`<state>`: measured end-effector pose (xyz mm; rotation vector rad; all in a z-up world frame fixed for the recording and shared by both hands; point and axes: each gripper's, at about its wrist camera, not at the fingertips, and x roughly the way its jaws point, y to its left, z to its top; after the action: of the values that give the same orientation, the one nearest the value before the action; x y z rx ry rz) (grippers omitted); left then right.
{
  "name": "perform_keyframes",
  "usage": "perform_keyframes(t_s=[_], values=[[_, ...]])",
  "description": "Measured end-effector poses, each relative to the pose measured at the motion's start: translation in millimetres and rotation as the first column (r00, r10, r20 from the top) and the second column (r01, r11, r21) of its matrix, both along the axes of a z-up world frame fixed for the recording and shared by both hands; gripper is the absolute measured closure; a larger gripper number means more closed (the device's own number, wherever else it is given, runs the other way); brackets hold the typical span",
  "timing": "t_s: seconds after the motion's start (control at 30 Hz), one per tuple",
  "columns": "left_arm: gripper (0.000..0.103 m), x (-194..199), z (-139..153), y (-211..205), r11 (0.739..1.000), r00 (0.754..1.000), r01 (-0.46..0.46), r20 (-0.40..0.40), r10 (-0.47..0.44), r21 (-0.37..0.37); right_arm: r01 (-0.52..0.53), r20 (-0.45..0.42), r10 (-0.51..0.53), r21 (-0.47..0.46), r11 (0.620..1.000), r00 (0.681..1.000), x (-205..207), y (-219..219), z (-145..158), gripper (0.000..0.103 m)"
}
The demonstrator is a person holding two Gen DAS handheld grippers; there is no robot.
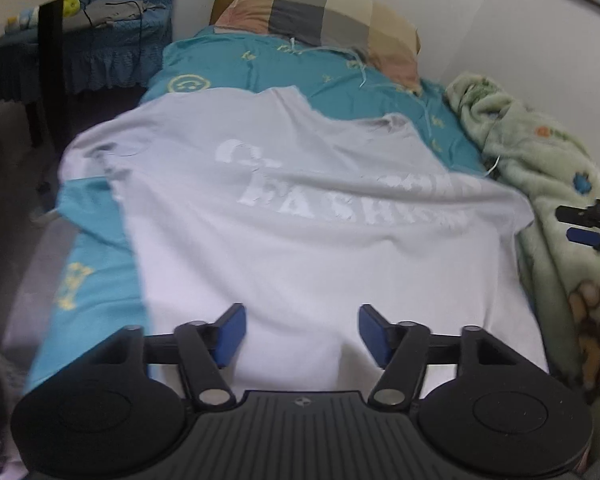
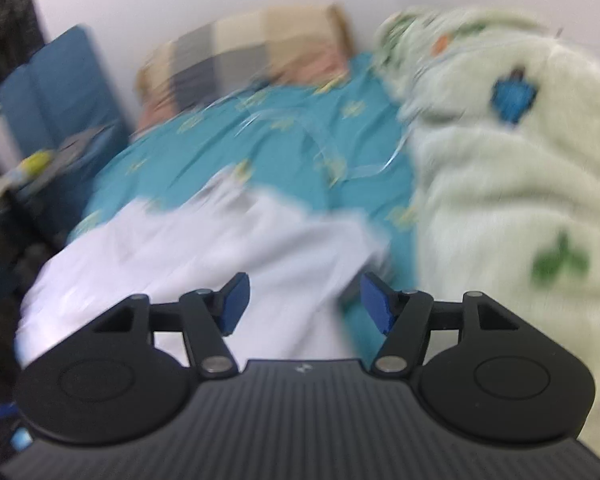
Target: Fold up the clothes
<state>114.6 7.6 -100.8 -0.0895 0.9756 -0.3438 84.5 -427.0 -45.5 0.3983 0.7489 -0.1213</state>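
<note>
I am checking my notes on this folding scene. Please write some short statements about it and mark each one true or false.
1. The white T-shirt lies spread on the teal bedsheet. True.
2. The left hand-held gripper is shut on the shirt. False: its jaws stand open with nothing gripped.
3. A checked pillow lies at the far end of the bed. True.
4. The fleece blanket is dark red. False: it is pale green.
5. The right hand-held gripper is open. True.

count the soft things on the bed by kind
t-shirt: 1
pillow: 1
blanket: 1
bedsheet: 1
total: 4
</note>
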Motion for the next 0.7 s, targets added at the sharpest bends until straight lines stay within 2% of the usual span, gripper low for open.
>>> perform_keyframes(t_s=[0.07,0.13,0.17,0.23,0.37,0.5,0.57,0.63,0.67,0.7], values=[[0.02,-12,4,16,0.999,0.997,0.024,-0.07,-0.021,0.048,-0.096,-0.054,0.103,0.116,0.989,0.993,-17,11,0,0.039],[0.021,-21,0,33,0.998,0.984,0.033,-0.175,-0.023,0.057,-0.205,-0.137,0.229,0.17,0.964,0.964,-30,30,-3,0.039],[0.021,-25,-4,39,0.998,0.977,0.031,-0.211,-0.017,0.062,-0.267,-0.194,0.299,0.174,0.948,0.934,-35,43,-7,0.039],[0.02,-32,-16,48,0.994,0.962,0.046,-0.272,-0.017,0.098,-0.379,-0.308,0.426,0.204,0.903,0.851,-47,67,-19,0.039],[0.021,-29,-44,51,0.991,0.911,0.072,-0.413,-0.017,0.117,-0.481,-0.513,0.504,0.189,0.856,0.695,-66,106,-44,0.039],[0.023,-27,-58,43,0.977,0.867,0.141,-0.495,-0.045,0.159,-0.533,-0.611,0.511,0.167,0.829,0.604,-66,130,-56,0.039],[0.024,-29,-62,41,0.967,0.852,0.183,-0.519,-0.065,0.18,-0.582,-0.649,0.53,0.161,0.797,0.546,-65,143,-62,0.04],[0.035,-33,-59,38,0.953,0.85,0.225,-0.518,-0.09,0.202,-0.626,-0.697,0.517,0.125,0.77,0.497,-69,150,-73,0.041],[0.051,-35,-56,37,0.948,0.849,0.243,-0.517,-0.107,0.203,-0.645,-0.718,0.508,0.108,0.756,0.475,-71,153,-76,0.055],[0.078,-36,-52,39,0.949,0.845,0.248,-0.523,-0.113,0.196,-0.67,-0.731,0.503,0.086,0.738,0.46,-73,157,-77,0.081]])
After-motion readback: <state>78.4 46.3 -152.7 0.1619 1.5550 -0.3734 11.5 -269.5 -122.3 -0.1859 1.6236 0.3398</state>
